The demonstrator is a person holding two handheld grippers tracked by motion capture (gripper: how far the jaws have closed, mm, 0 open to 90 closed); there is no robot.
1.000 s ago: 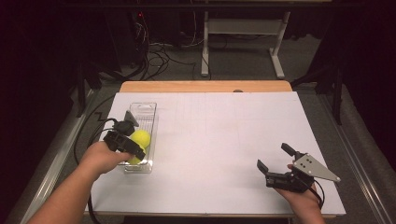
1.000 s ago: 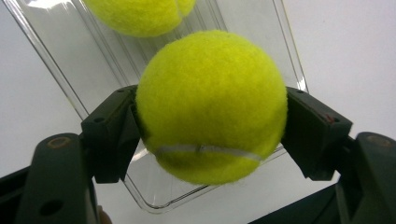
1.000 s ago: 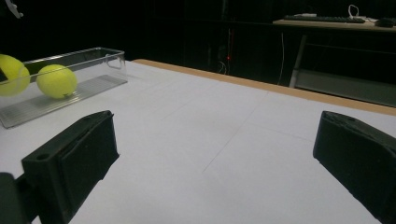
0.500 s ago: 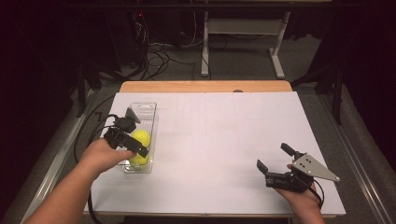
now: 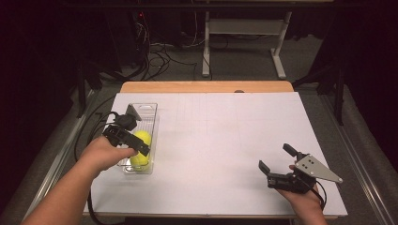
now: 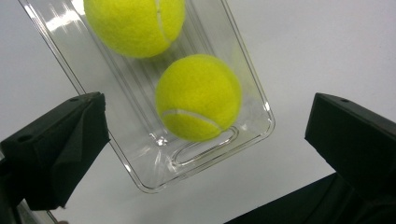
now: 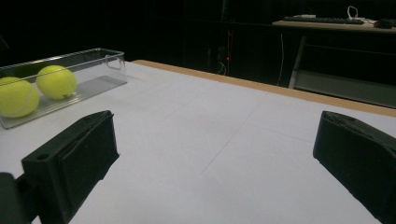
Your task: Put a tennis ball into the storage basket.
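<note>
Your left gripper [image 5: 133, 138] hangs over the near end of the clear plastic rectangular tray [image 5: 151, 110], its fingers [image 6: 60, 144] spread wide and empty above the two fuzzy yellow-green tennis balls [image 6: 198, 98] lying touching in that end. The tray sits at the left of the white paper-covered worktop [image 5: 225, 140]. Your right gripper [image 5: 277, 161] rests well apart at the near right, fingers [image 7: 74, 158] wide apart, holding nothing.

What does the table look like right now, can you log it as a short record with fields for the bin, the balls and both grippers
container: clear plastic bin at the table's left side
contents: two yellow tennis balls, one near the bin's handle end, the other beside it
left gripper: over the bin, jaws open, nothing between them
right gripper: low at the table's right side, jaws open, holding nothing
surface: white table cover, bare in the middle
</note>
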